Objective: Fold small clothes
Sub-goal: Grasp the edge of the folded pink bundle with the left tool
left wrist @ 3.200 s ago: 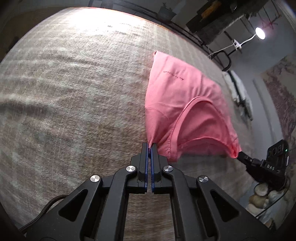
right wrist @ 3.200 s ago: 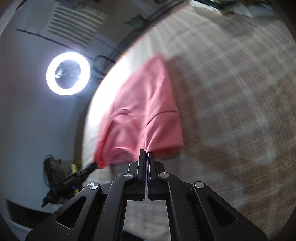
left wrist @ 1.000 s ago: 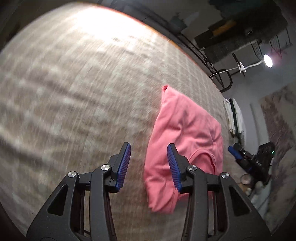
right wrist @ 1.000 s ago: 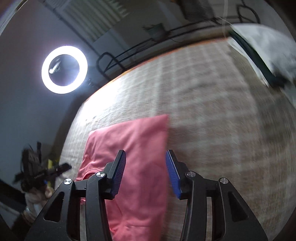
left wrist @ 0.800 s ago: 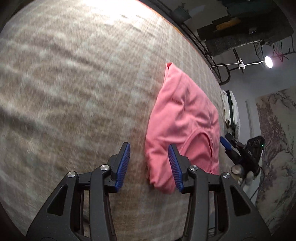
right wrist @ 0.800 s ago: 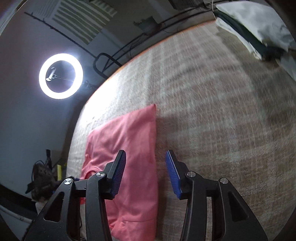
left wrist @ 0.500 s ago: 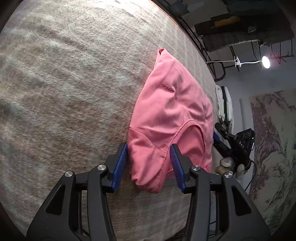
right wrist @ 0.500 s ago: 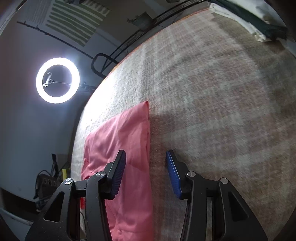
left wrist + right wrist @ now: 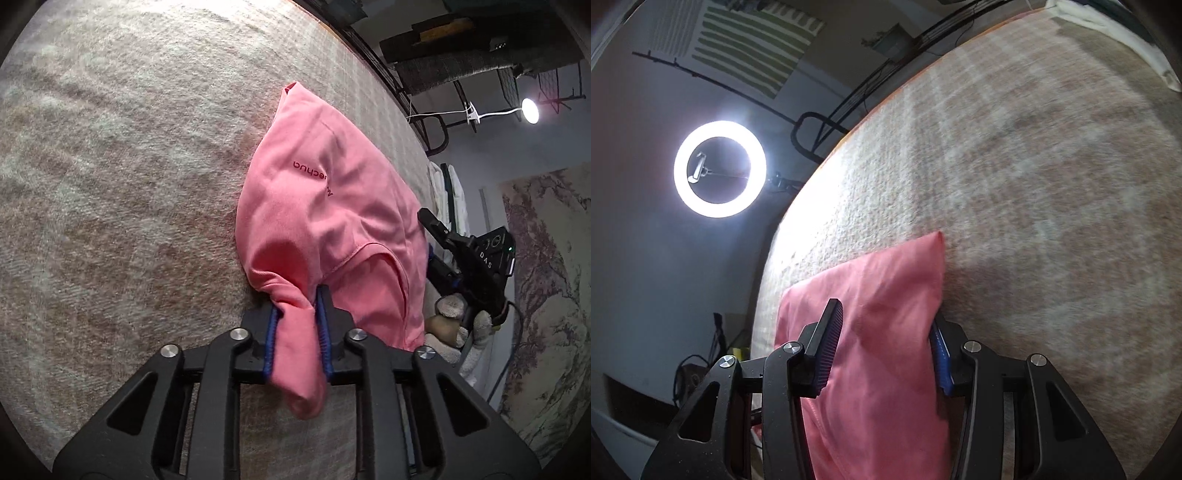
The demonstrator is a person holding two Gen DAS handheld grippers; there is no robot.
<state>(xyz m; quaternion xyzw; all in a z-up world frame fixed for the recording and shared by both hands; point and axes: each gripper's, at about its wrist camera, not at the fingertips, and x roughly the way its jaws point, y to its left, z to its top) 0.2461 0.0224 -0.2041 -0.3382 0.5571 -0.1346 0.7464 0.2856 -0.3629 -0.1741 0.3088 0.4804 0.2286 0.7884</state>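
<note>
Left view: left gripper [image 9: 297, 314] closing, fingers [image 9: 271, 332] pinching a bunched corner of the pink shirt [image 9: 332, 206], which lies on the blanket [image 9: 129, 166]; red lettering shows; right gripper [image 9: 443, 251] at the far edge.
Right view: right gripper [image 9: 886, 343] closing, fingers [image 9: 827, 339] straddling the shirt's [image 9: 882, 295] edge without pinching it.
Around: ring light [image 9: 719, 168], lamp [image 9: 530, 110].

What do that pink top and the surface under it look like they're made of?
Pink top: soft matte knit, probably cotton jersey; it drapes, wrinkles and shows stitched seams. Surface: fuzzy beige woven cloth with a faint plaid pattern, likely a wool-like blanket; its exact fibre can't be told.
</note>
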